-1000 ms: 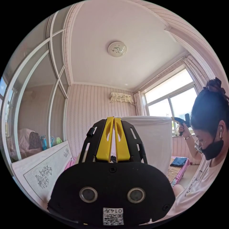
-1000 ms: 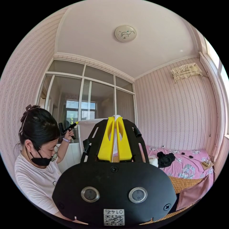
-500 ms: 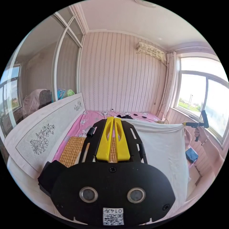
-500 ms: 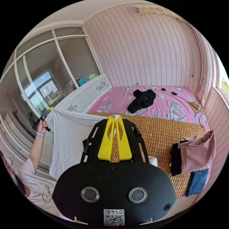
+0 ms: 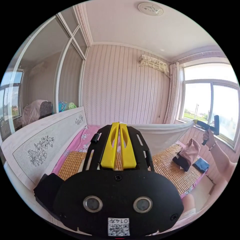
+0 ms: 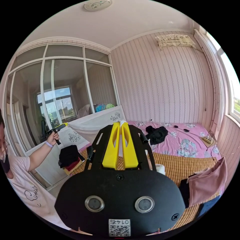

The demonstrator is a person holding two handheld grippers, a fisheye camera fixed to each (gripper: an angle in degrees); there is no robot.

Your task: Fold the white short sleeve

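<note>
The white short sleeve (image 5: 160, 132) is stretched almost flat in the air over the bed, held by its edge at both ends. In the left gripper view my left gripper (image 5: 119, 124) is shut on one corner, and the cloth runs right to my right gripper (image 5: 195, 122), held up in a hand near the window. From the right gripper view, white cloth sticks out between the shut yellow jaws of my right gripper (image 6: 121, 123). The short sleeve (image 6: 92, 124) spans left to my left gripper (image 6: 65, 123), gripped by the person's raised hand.
A bamboo mat (image 5: 172, 170) covers the near part of the bed, pink sheet (image 6: 190, 145) beyond. A black garment (image 6: 156, 133) lies on the sheet. Pink, black and blue clothes (image 5: 190, 153) pile at one edge, black and red ones (image 6: 68, 157) by the headboard (image 5: 47, 147).
The short sleeve hung down like a curtain before; now it is swung out nearly level over the bed. Both cameras tipped from the ceiling down toward the bed.
</note>
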